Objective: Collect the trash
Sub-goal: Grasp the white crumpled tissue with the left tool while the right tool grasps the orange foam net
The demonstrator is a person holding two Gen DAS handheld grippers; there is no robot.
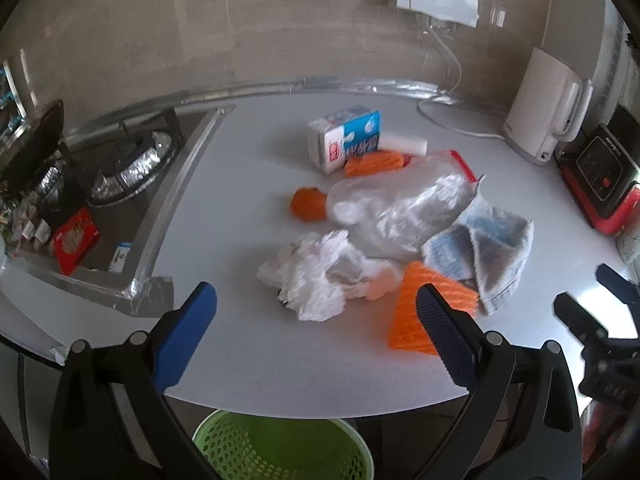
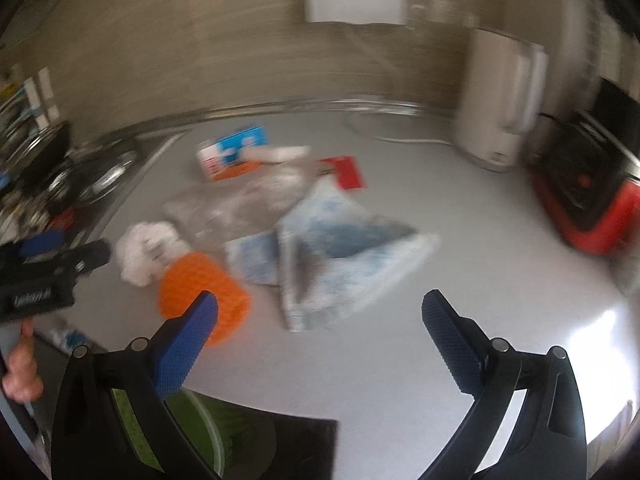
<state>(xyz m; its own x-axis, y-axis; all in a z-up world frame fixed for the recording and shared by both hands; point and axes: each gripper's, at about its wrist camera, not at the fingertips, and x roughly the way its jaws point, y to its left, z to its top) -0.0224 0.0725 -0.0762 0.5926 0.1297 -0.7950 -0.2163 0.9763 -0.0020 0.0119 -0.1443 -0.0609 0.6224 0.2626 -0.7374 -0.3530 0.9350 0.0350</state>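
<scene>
Trash lies on a white counter point(image 1: 256, 152): a crumpled white tissue wad point(image 1: 320, 276), a clear plastic bag point(image 1: 400, 208), an orange peel piece point(image 1: 308, 204), orange foam netting point(image 1: 424, 316), a blue and white milk carton point(image 1: 346, 138) and a grey-blue cloth point(image 1: 484, 248). My left gripper point(image 1: 316, 312) is open and empty, just in front of the tissue wad. My right gripper point(image 2: 320, 316) is open and empty, near the cloth point(image 2: 340, 256) and the netting point(image 2: 200, 284). A green mesh bin point(image 1: 280, 448) stands below the counter's front edge.
A sink point(image 1: 120, 184) with foil-lined pans is on the left. A white kettle point(image 1: 548, 108) with its cord stands at the back right, and a red and black appliance point(image 1: 604, 176) at the right edge. The right wrist view is blurred.
</scene>
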